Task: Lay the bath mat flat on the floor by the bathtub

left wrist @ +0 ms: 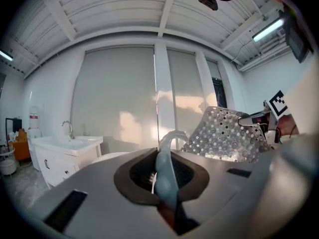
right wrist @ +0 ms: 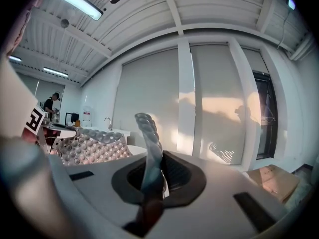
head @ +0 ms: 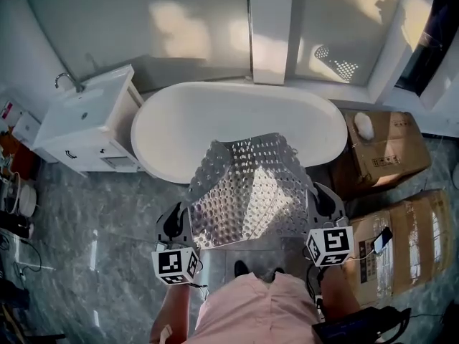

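Clamping the bath mat [head: 251,192] by its two near corners, left gripper [head: 188,226] on one and right gripper [head: 313,208] on the other, both pairs of jaws closing narrow on a thin edge of it. Holding it in the air, sagging and curling, just in front of the bathtub [head: 215,117] and above the floor [head: 93,228], not lying on it. Judging the job as partway: mat hanging at the right spot before the bathtub, with lowering and spreading flat remaining.

Getting the layout from the head view only: both grippers, the bare floor before the bathtub, a sink cabinet [head: 90,124] left of it, cardboard boxes [head: 387,153] right of it. Seeing the bite itself only in the gripper views, the mat's edge standing up between each pair of jaws. Catching a person [right wrist: 52,101] well past the bathtub's left end in the right gripper view alone.
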